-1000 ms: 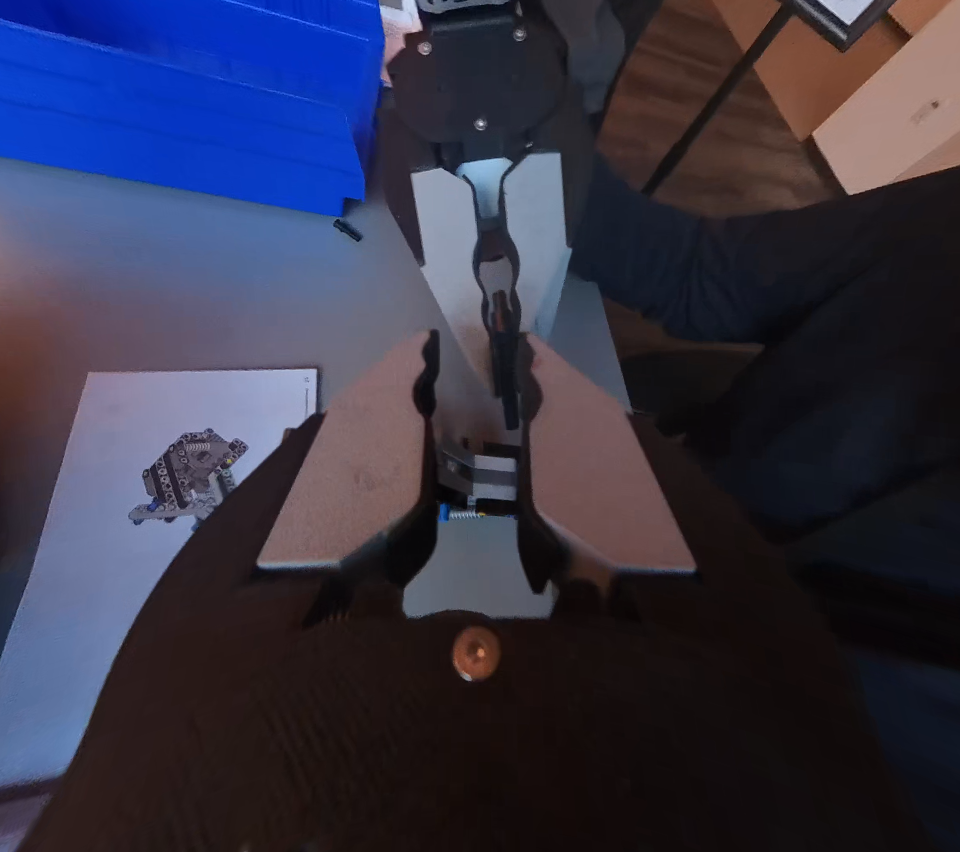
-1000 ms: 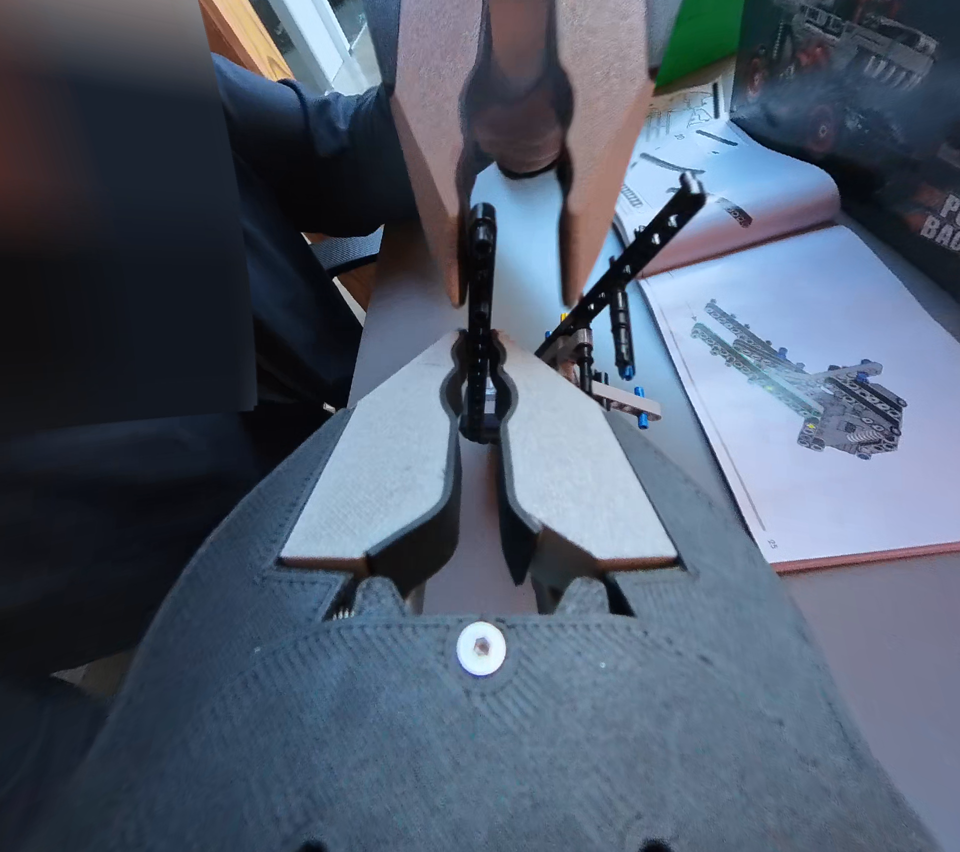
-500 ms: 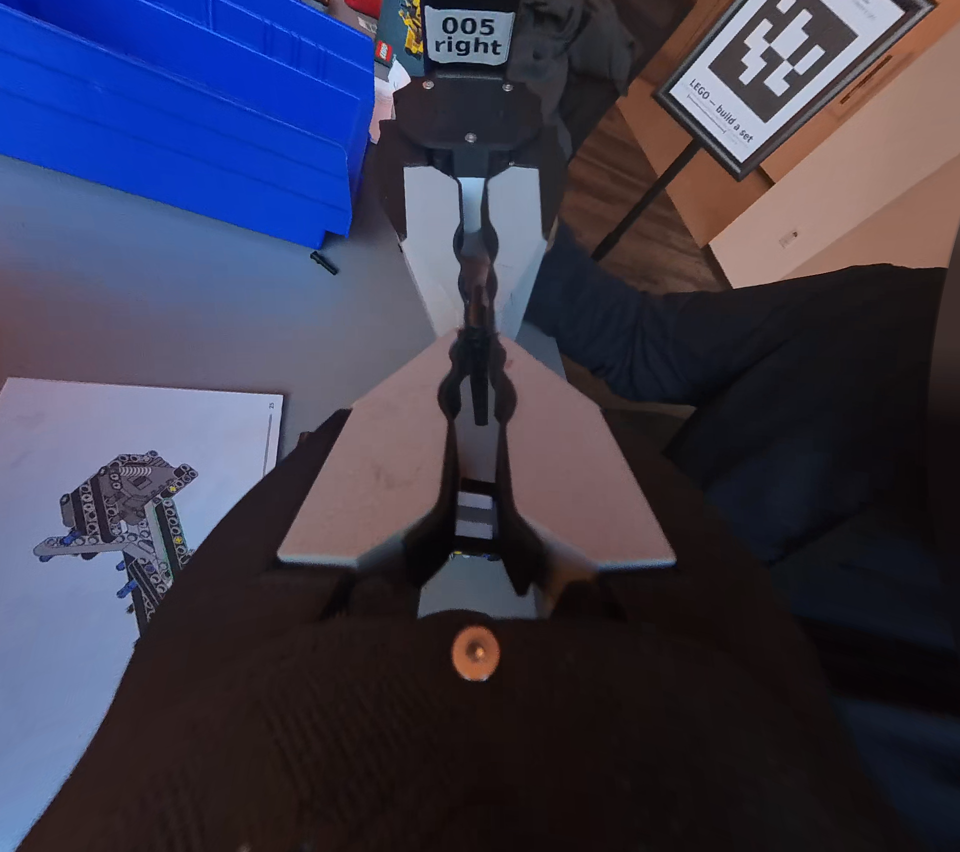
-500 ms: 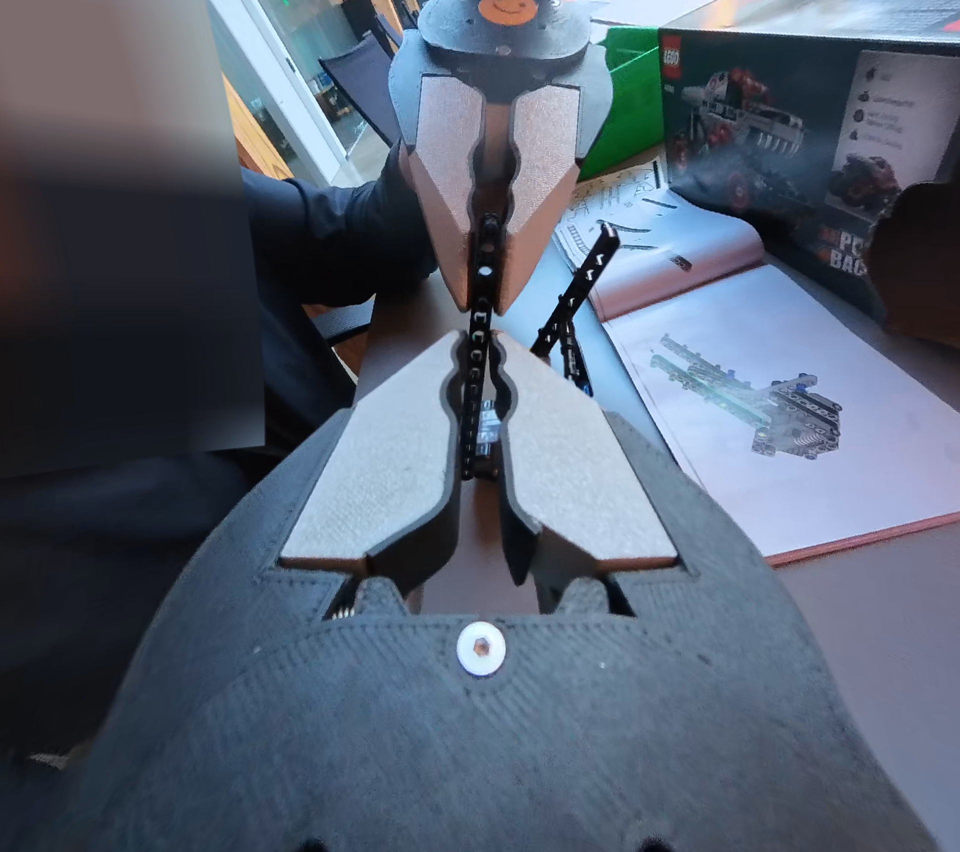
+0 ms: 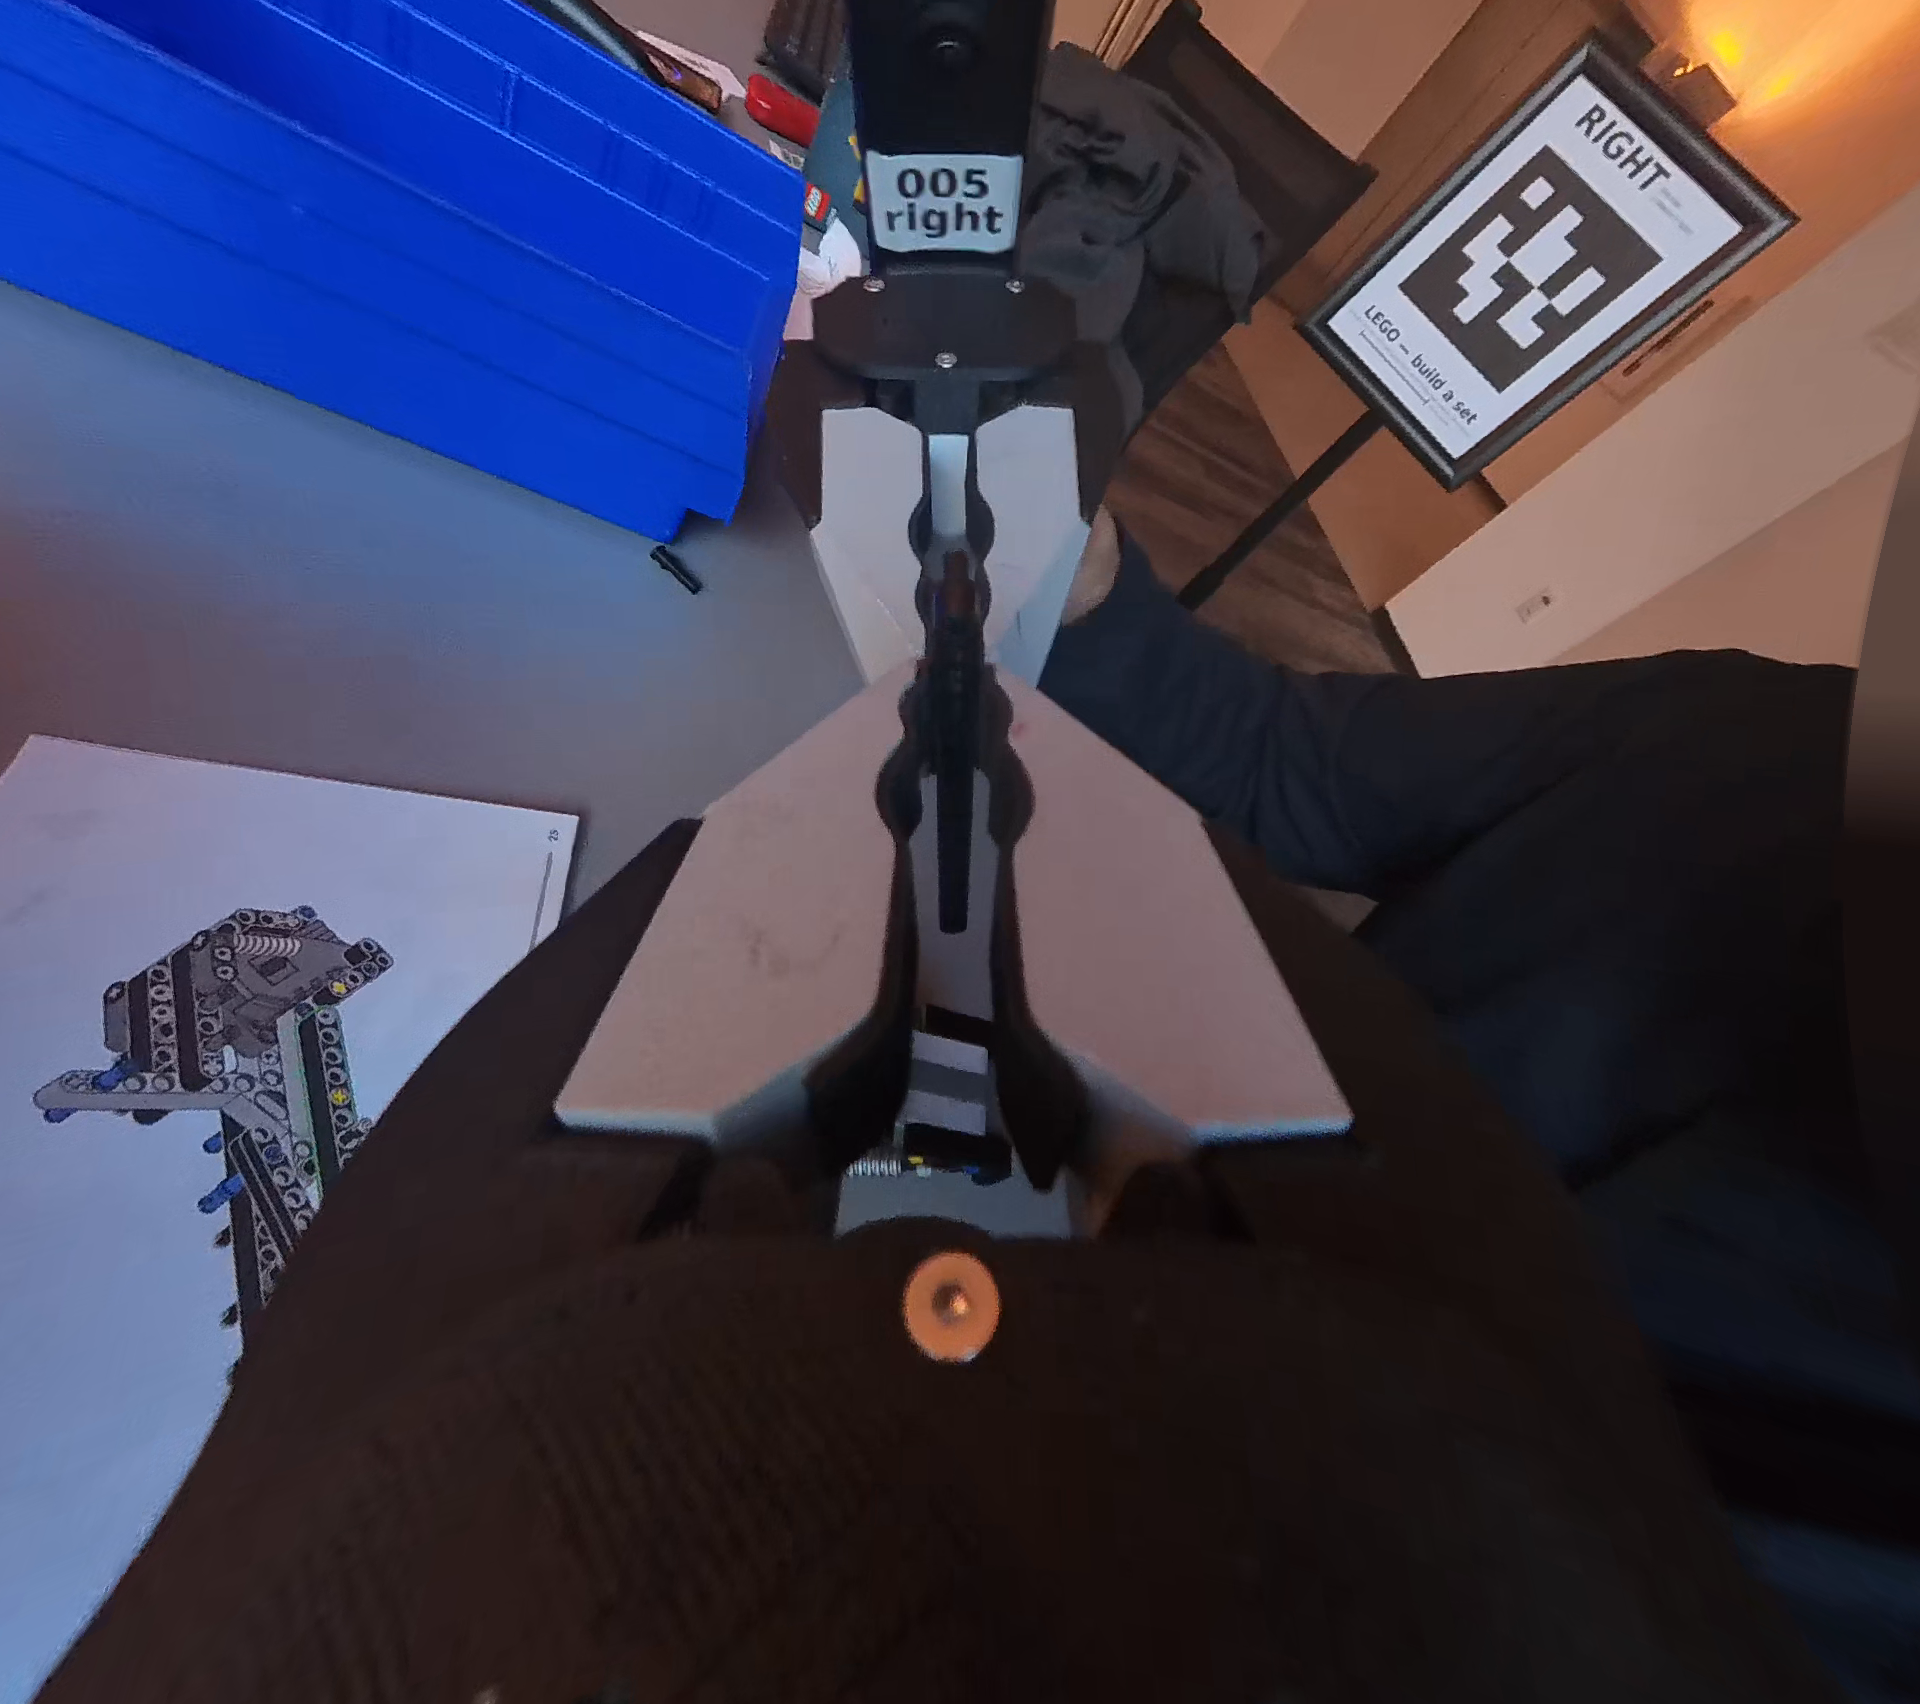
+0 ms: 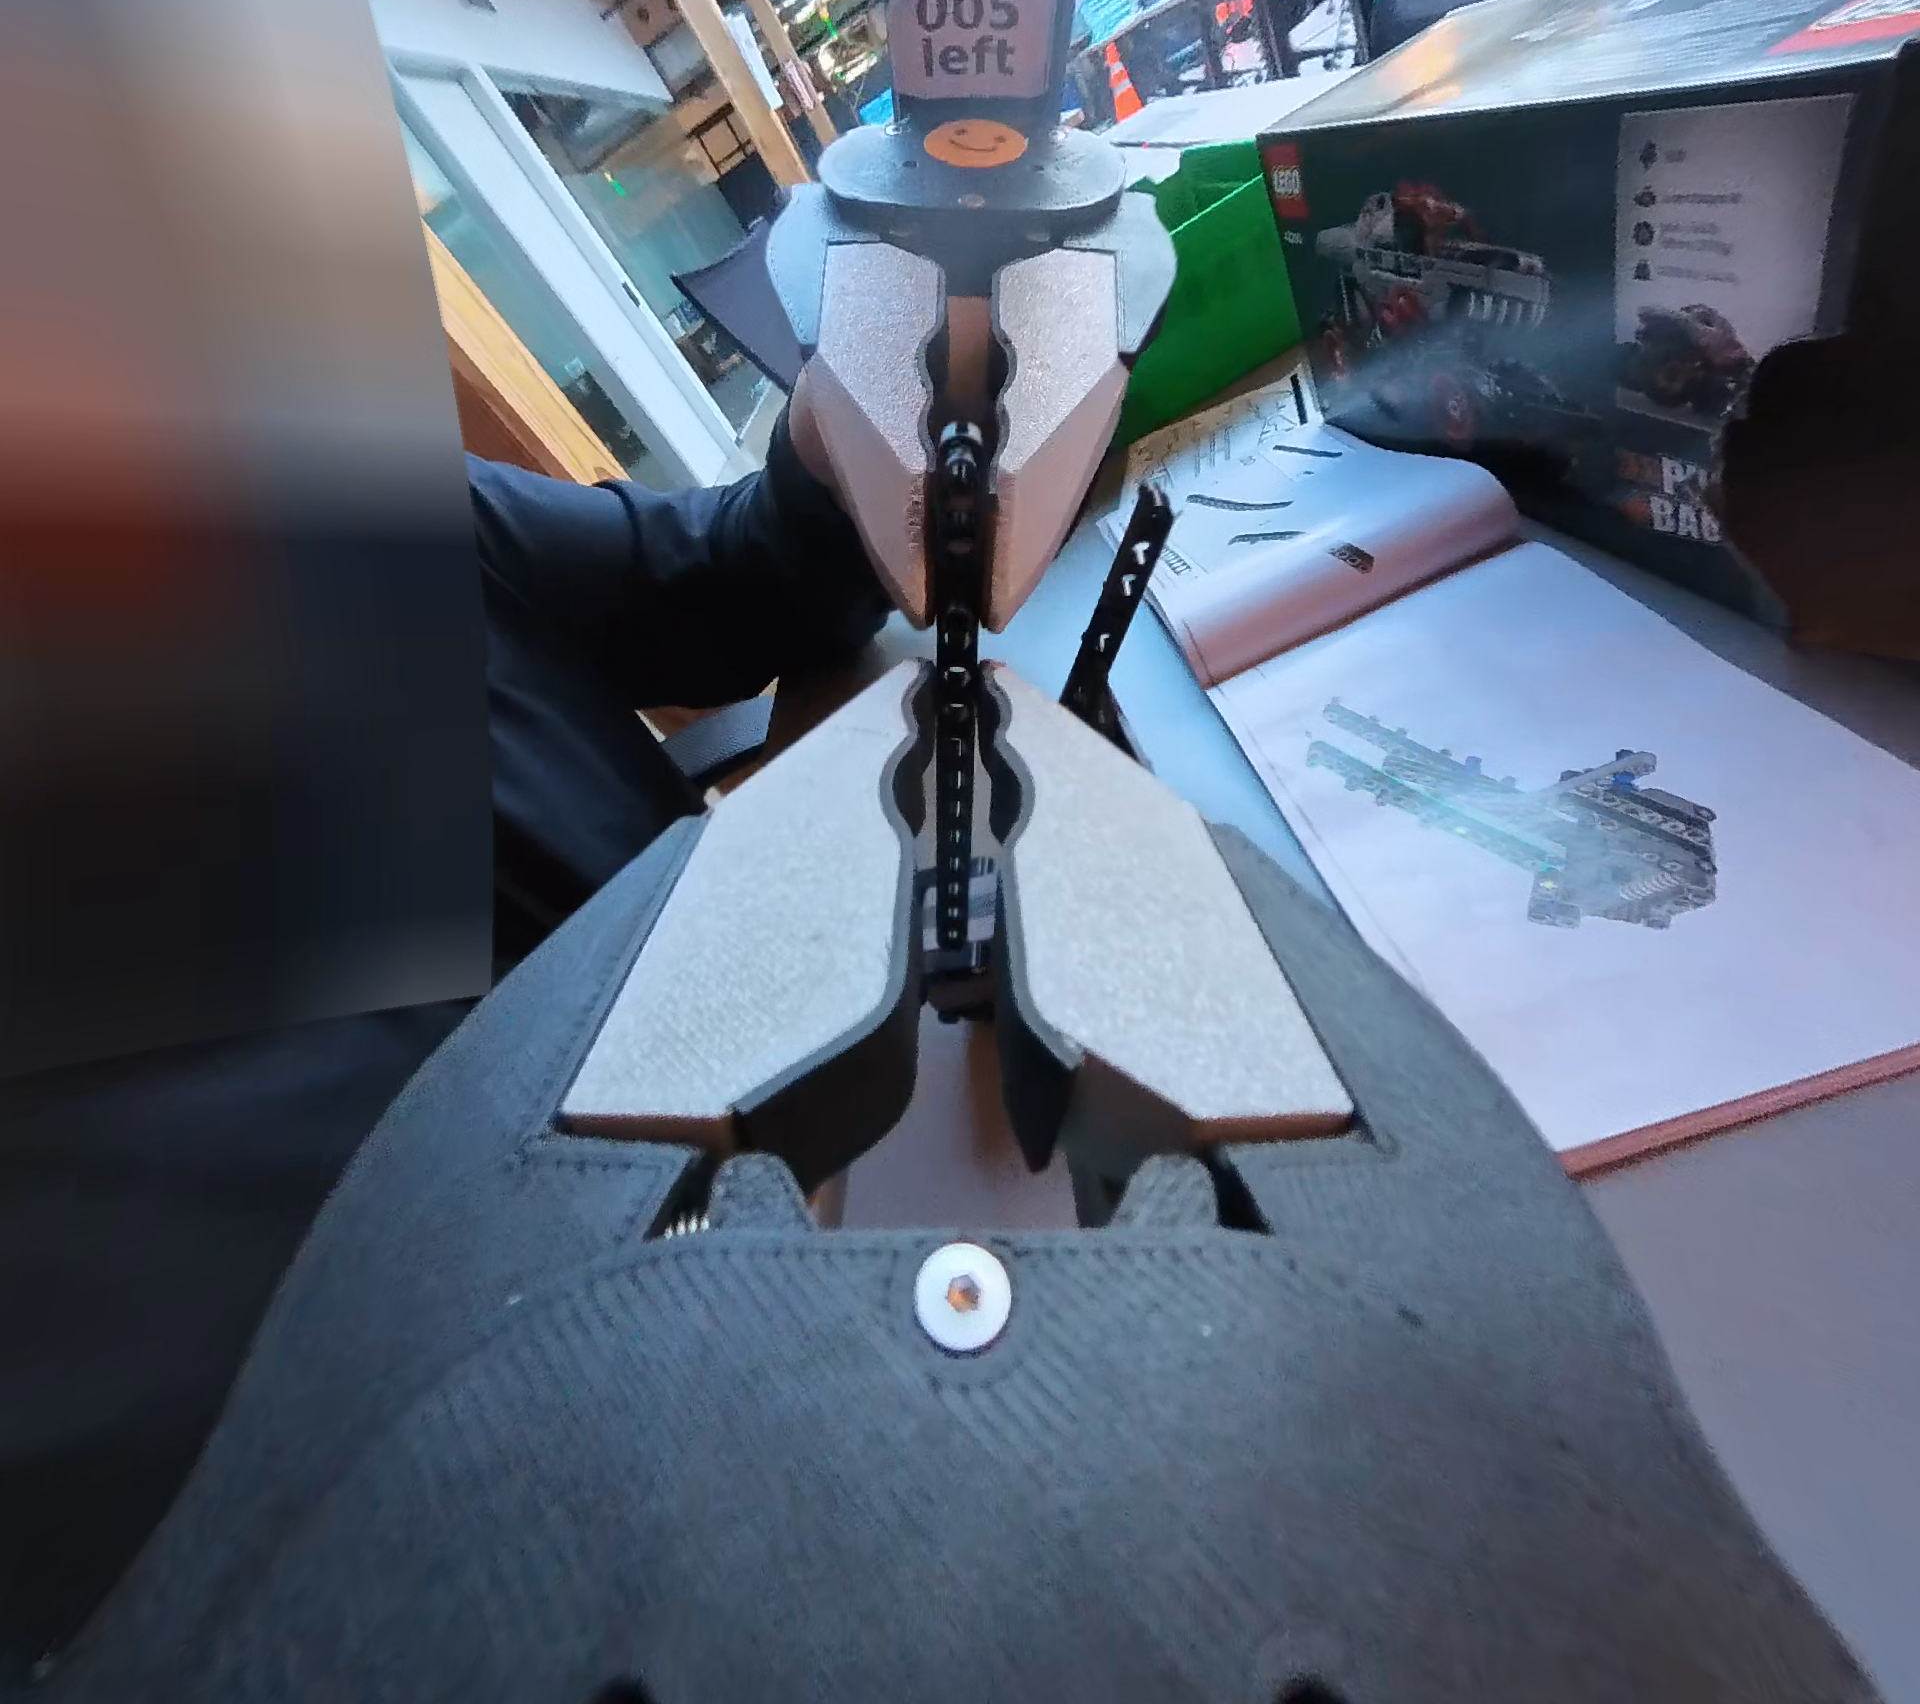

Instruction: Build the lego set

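A long black Lego beam with holes (image 6: 956,781) runs between my two grippers, which face each other tip to tip. My right gripper (image 6: 954,667) is shut on its near end. My left gripper (image 6: 956,615) is shut on its far end. In the left wrist view the same beam (image 5: 954,823) sits edge-on in my left gripper (image 5: 954,678), with the right gripper (image 5: 951,605) just beyond. A second black beam (image 6: 1117,594) sticks up at a slant just right of the grippers. Grey and white parts (image 5: 945,1083) show below through the finger gap.
An open instruction booklet (image 6: 1558,927) lies on the grey table, with a Lego box (image 6: 1558,283) and a green bin (image 6: 1205,272) behind it. A blue bin (image 5: 364,200), a small black pin (image 5: 675,568) and a framed sign on a stand (image 5: 1538,272) show. A person's dark sleeve (image 5: 1351,771) is close. The small black pin (image 5: 675,568) is about 25 cm from both grippers' fingertips.
My left gripper was open around the beam one second ago and has closed on it. Both grippers have tilted up, so more of the room shows behind them.
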The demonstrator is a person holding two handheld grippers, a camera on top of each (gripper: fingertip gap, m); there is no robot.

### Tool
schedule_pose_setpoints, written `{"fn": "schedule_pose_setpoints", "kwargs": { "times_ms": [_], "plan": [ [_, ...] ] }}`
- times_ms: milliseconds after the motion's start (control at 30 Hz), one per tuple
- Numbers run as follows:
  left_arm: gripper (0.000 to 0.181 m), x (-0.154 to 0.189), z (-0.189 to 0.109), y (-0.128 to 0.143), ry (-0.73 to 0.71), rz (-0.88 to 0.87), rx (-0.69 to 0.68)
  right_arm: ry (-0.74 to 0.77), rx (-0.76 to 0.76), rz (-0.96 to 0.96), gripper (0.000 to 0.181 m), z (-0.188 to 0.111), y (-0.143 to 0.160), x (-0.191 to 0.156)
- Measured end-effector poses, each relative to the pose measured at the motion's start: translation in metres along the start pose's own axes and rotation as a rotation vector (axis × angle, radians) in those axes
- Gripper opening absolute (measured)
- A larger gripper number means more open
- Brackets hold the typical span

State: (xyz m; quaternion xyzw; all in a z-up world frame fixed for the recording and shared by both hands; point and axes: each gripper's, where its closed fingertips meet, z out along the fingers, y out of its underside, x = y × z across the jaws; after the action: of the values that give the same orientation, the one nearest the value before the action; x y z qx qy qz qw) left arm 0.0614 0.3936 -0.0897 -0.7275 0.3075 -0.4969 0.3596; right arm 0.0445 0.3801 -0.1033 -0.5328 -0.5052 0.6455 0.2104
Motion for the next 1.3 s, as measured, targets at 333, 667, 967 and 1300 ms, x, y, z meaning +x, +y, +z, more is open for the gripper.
{"fn": "schedule_pose_setpoints", "kwargs": {
  "times_ms": [333,667,967,1300],
  "plan": [
    [0.005,0.002,0.0,-0.005,-0.007,0.012,0.041,0.004,0.048,-0.026,0.004,-0.001,-0.007,-0.002],
    [0.024,-0.021,-0.043,-0.015,-0.226,0.18,-0.05,0.054,0.08,0.054,0.004,-0.017,-0.006,0.015],
    [0.044,-0.047,-0.052,0.03,-0.109,-0.042,-0.171,0.017,0.108,0.211,0.004,-0.018,0.012,0.03],
    [0.028,-0.038,-0.022,0.055,0.008,-0.085,-0.158,-0.01,0.119,0.266,0.004,-0.009,0.02,0.035]
  ]
}}
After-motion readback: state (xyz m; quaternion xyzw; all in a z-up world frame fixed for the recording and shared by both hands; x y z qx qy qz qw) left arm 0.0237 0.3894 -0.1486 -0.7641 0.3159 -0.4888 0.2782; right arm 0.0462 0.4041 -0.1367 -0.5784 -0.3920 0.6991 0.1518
